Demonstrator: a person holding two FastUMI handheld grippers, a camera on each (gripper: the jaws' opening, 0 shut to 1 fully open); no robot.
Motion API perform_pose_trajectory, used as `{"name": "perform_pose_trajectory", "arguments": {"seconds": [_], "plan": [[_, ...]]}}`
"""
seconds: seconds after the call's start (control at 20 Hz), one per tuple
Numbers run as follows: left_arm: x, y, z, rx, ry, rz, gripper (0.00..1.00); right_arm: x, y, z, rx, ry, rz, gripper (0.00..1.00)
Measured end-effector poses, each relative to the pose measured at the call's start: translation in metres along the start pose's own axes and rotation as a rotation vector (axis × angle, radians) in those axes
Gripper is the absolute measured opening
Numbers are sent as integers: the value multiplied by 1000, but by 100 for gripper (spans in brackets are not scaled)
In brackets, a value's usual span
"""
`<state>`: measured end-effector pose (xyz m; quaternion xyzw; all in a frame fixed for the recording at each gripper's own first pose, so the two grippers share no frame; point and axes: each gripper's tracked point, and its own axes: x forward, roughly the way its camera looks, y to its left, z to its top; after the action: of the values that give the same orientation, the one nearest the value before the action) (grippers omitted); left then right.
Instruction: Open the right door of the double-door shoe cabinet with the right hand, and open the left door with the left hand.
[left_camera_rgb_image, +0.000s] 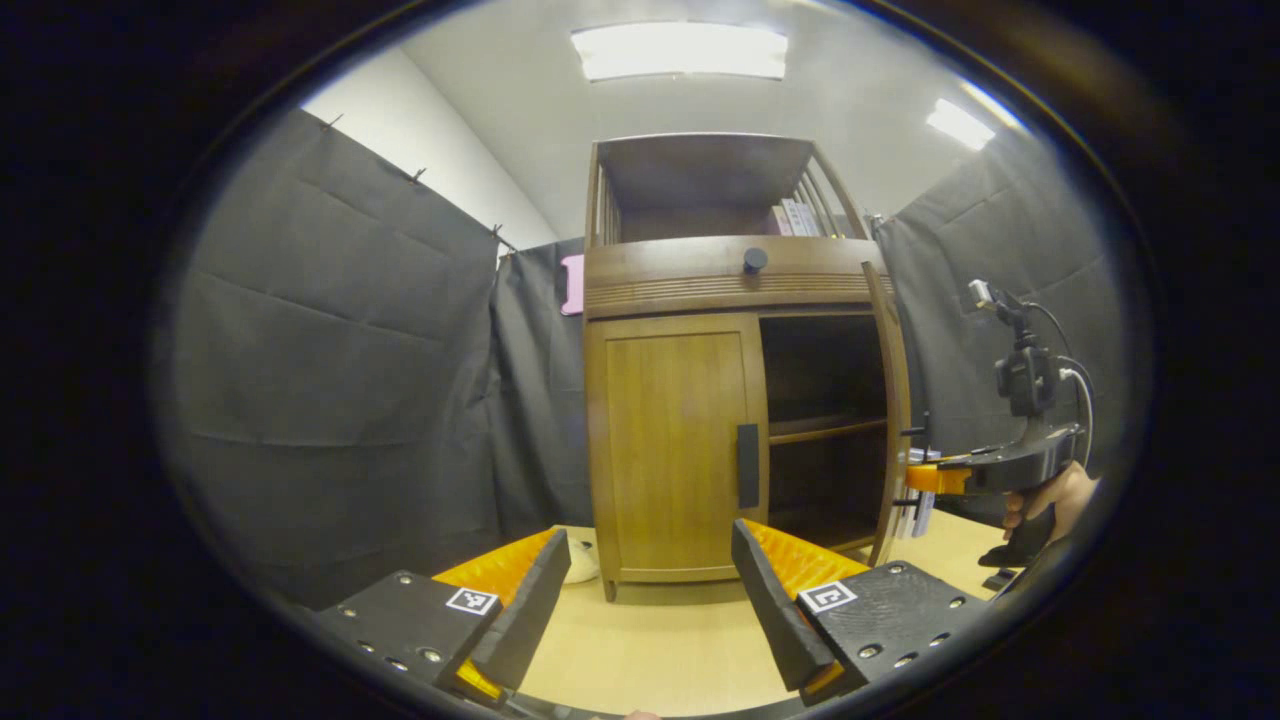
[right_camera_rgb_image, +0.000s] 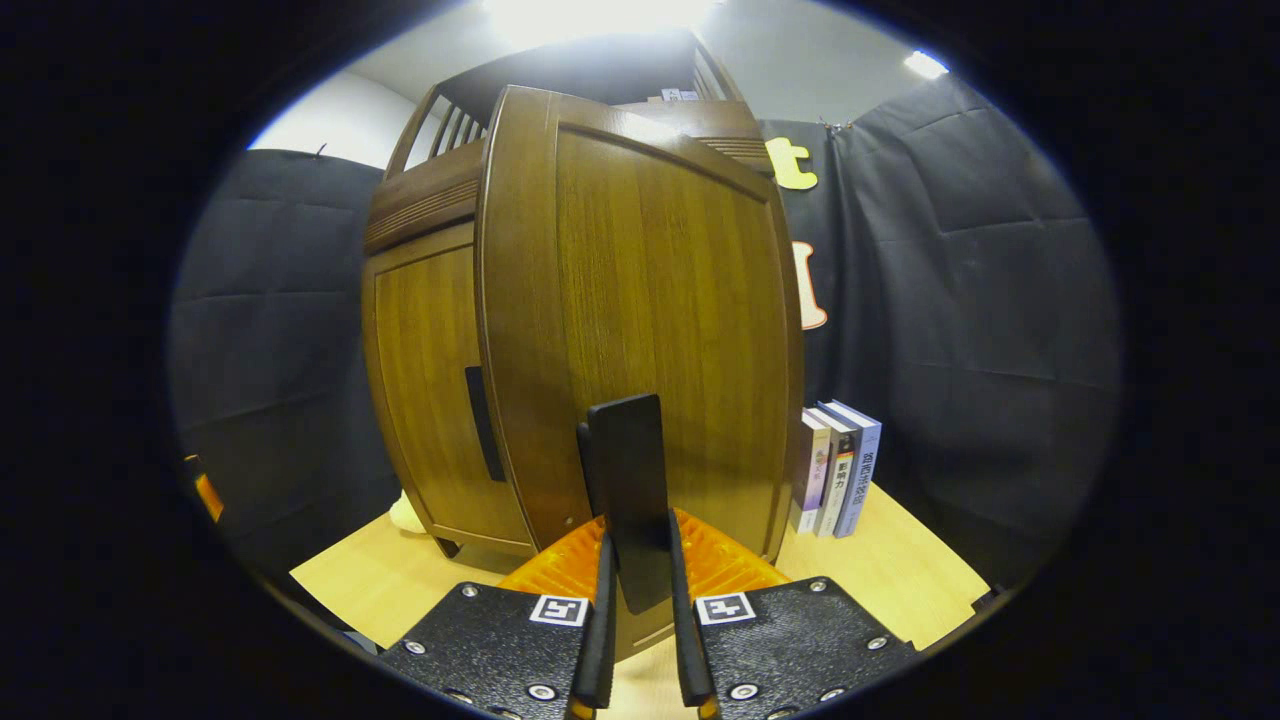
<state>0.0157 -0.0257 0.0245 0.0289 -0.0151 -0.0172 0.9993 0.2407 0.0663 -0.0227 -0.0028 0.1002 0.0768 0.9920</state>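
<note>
1. Swinging the right door out is the step in hand: the right tool is clamped narrow on the right door handle, both fingers pressing its flat sides.
2. Right door stands well open. In the left gripper view it shows edge-on at the cabinet's right side, with the dark interior and an inner shelf exposed.
3. Left door is shut flush; its handle is a dark vertical bar at the door's inner edge, untouched.
4. Left tool is spread wide, holding nothing, low over the surface and well short of the shoe cabinet, roughly lined up with the left door.
5. My read: right half is about done, left half not started. Next move calls for advancing the left tool, raising it to handle height, straddling the bar, pinching, then pulling out in an arc about the left hinge.
6. View differences:
   - Left gripper view gives the whole cabinet front, the drawer knob, the open compartment, and the right tool from the side with the hand holding it.
   - Right gripper view gives the clamp itself close up, the right door's outer face, and books standing on the surface just beside that door.
</note>
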Motion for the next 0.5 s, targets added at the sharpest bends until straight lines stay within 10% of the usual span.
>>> {"name": "perform_pose_trajectory", "arguments": {"seconds": [0.5], "plan": [[-2, -3, -10, -22, 10, -92, 93, -4, -12, 7, 11, -6, -78, 22]]}}
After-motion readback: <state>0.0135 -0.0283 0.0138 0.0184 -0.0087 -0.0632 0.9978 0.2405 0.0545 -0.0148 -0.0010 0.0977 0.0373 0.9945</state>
